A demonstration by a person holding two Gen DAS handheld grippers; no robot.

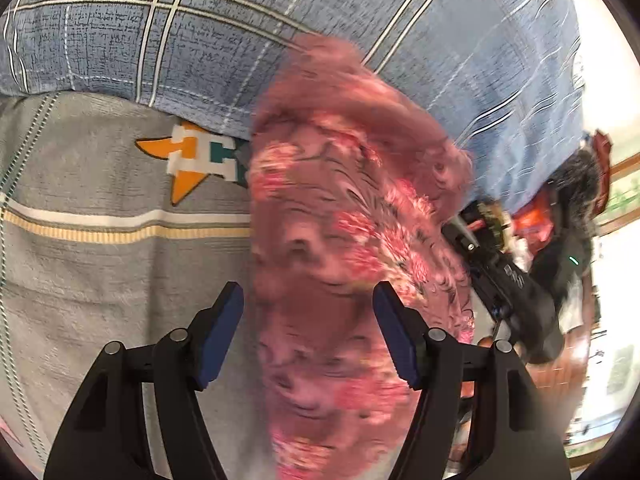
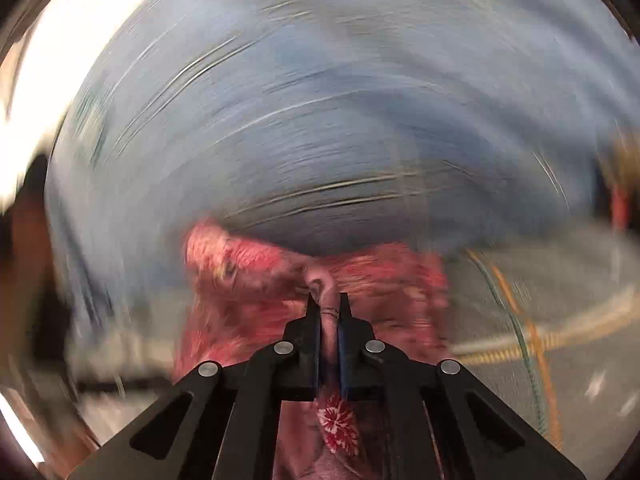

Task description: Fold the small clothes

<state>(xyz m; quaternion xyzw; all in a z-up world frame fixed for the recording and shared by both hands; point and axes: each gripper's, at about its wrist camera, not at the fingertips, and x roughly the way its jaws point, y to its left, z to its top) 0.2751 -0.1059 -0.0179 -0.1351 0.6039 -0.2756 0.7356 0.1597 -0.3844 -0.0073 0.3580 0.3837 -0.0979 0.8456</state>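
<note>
Pinching a fold of the pink floral fabric garment, the right gripper has its jaws pressed together on the cloth, which spreads ahead of them and hangs below them over a grey striped bed sheet. The left gripper has its jaws spread wide, with the same blurred garment lying between and beyond them, untouched by either pad. Beyond the garment lies a blue checked quilt, and left of the left jaws an orange star print shows on the sheet.
</note>
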